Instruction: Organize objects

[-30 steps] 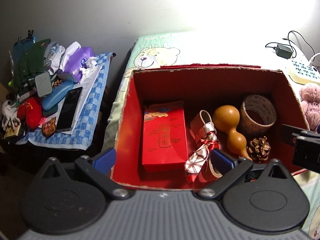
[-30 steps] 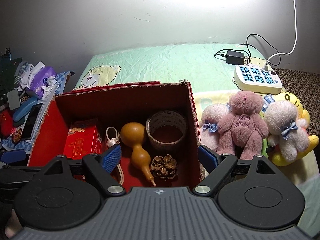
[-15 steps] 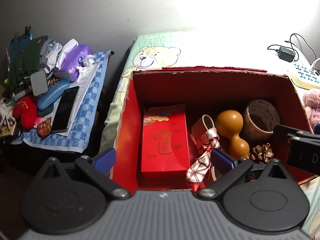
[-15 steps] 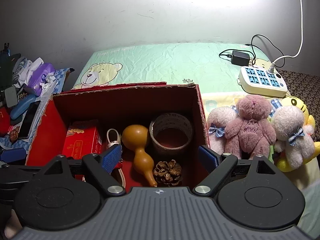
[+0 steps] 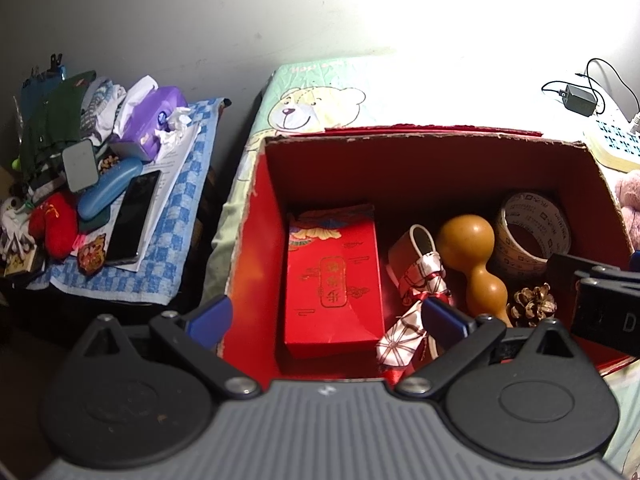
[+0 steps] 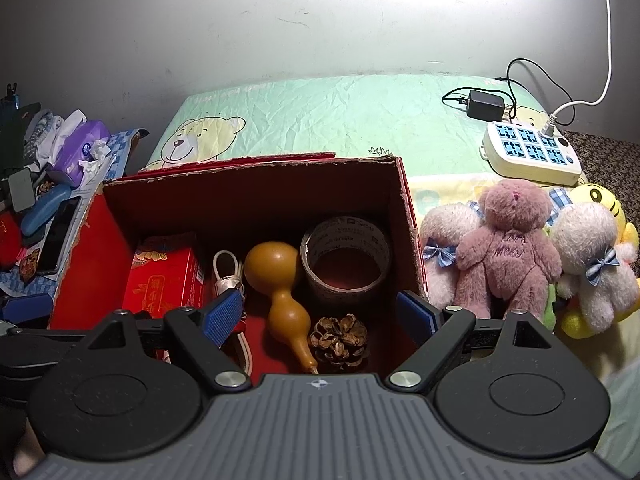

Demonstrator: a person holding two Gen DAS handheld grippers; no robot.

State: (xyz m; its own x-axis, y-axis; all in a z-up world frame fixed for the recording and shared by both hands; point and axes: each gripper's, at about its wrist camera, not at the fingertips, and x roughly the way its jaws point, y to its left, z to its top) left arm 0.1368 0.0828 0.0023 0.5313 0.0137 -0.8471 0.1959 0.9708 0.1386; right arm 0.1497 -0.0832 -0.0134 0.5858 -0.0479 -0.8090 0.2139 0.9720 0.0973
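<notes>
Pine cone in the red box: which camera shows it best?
The right wrist view: the pine cone lies whole and centred between the open right claw's fingers, beside the gourd. In the left wrist view it sits small near the frame's right side, partly hidden behind claw hardware.

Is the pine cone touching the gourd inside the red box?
Cannot tell. In the right wrist view the pine cone lies right beside the gourd and their outlines meet, but neither view plainly shows contact or a gap.

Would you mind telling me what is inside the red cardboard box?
Inside the red cardboard box: a red packet, a ribbon-tied item, a gourd, a tape roll and a pinecone. The near floor is hidden behind the grippers.
</notes>
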